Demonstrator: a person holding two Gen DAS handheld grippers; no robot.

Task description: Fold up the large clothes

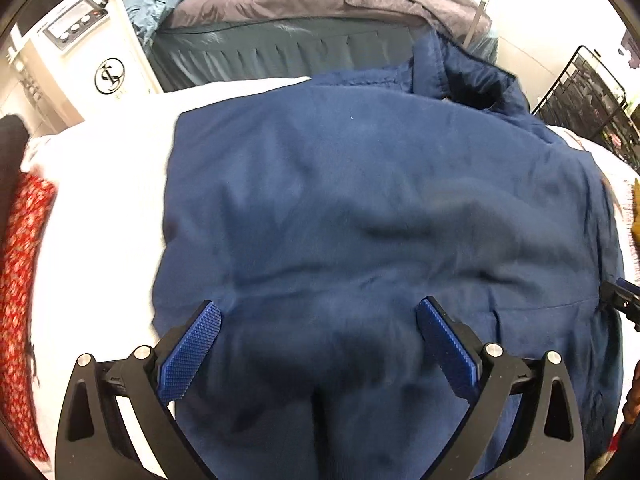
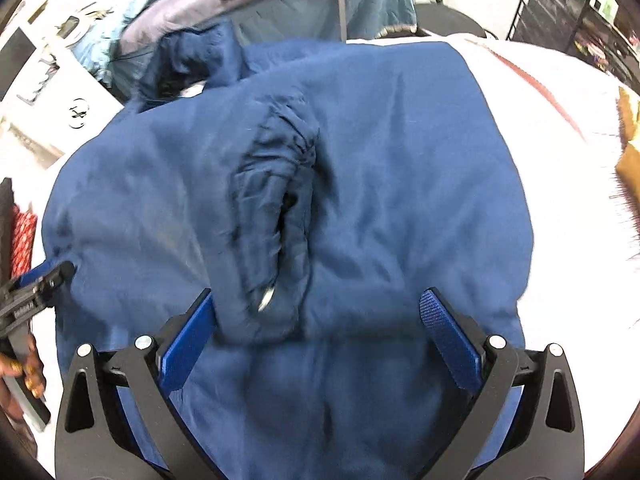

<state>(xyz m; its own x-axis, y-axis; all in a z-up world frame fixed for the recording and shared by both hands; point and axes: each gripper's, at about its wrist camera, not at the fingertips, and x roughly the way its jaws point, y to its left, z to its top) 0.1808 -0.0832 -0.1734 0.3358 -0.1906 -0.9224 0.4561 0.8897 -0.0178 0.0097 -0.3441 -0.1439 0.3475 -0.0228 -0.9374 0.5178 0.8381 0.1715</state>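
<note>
A large navy blue jacket (image 1: pixel 360 200) lies spread on a white-covered surface (image 1: pixel 100 220), its collar (image 1: pixel 472 80) at the far end. My left gripper (image 1: pixel 318 310) hovers open over the jacket's near part, nothing between its blue pads (image 1: pixel 192 348). In the right wrist view the same jacket (image 2: pixel 400 180) shows a gathered sleeve cuff (image 2: pixel 276 200) lying across its middle. My right gripper (image 2: pixel 318 306) is open; the cuff's near end sits between the fingers, against the left pad (image 2: pixel 188 344). The left gripper (image 2: pixel 36 284) shows at the left edge, held by a hand (image 2: pixel 20 372).
A grey-blue air mattress (image 1: pixel 280 52) with grey and light blue bedding stands beyond the jacket. A white appliance (image 1: pixel 80 24) is at the far left, a black wire rack (image 1: pixel 592 96) at the far right. Red patterned cloth (image 1: pixel 20 260) lies at the left edge, a mustard item (image 2: pixel 628 160) at right.
</note>
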